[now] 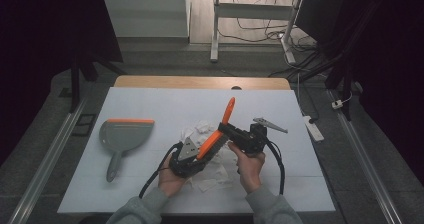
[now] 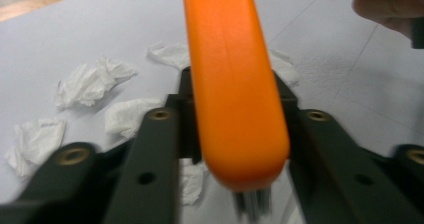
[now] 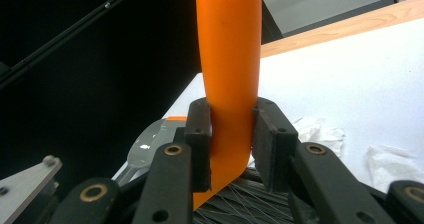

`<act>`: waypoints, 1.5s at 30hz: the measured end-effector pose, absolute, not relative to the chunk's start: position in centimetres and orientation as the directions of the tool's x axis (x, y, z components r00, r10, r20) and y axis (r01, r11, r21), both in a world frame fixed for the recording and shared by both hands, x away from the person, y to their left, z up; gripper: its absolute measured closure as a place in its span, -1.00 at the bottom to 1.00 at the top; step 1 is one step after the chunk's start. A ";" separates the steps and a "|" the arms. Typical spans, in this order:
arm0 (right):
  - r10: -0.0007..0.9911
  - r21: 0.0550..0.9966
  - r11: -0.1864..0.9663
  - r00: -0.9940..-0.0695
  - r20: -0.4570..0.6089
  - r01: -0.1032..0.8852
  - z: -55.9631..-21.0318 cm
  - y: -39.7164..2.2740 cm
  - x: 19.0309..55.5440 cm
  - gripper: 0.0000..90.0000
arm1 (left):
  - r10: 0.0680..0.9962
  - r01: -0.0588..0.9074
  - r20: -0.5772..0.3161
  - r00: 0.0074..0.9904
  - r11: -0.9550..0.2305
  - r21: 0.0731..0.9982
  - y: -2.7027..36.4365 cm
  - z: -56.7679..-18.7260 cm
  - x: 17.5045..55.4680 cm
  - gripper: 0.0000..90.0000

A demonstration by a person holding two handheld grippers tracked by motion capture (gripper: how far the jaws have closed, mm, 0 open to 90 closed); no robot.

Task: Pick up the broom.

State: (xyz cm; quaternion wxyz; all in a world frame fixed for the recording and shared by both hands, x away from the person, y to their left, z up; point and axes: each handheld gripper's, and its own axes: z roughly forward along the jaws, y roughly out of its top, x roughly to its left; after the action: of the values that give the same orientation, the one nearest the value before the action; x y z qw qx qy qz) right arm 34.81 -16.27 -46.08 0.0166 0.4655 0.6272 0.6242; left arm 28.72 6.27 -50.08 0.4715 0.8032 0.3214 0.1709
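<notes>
An orange-handled brush is held above the middle of the white table, over a scatter of crumpled paper scraps. The right gripper is clamped on the brush handle, its pads pressed to both sides just above the bristles. The left gripper is set around the head end of the brush; its jaws flank the orange body closely in the left gripper view, seemingly pressed on it, though contact is not clearly resolved. A grey dustpan with an orange lip lies well apart at the left. Risk: with two grips on one stiff brush, opposed pulls could twist it loose; a slipped handle would drop onto the scraps and scatter them away from the dustpan.
</notes>
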 end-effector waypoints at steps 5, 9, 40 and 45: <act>0.603 0.804 -0.204 -0.574 0.553 0.559 -46.1 -16.2 34.7 0.56 | 0.688 0.395 -0.063 0.723 -0.337 0.855 7.0 -50.1 29.4 0.71; 0.605 0.811 -0.190 -0.585 0.540 0.553 -46.1 -16.0 34.7 0.56 | 0.691 0.408 -0.063 0.720 -0.347 0.844 7.2 -50.0 29.4 0.73; 0.510 0.848 0.461 -0.860 -0.014 0.260 -41.1 -17.7 32.9 -0.17 | 0.609 0.427 -0.014 0.793 -0.539 0.726 11.9 -47.0 30.2 0.75; 0.450 0.803 0.562 -0.888 -0.094 0.200 -40.4 -16.7 32.0 -0.24 | 0.585 0.415 -0.003 0.811 -0.571 0.708 11.3 -47.0 29.9 0.75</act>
State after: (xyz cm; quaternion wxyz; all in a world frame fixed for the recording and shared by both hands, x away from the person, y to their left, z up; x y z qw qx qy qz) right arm 31.98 -16.68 -40.43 0.1457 0.1865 0.8717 0.4292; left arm 29.88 11.32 -46.96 0.3652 0.8787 0.2845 0.1164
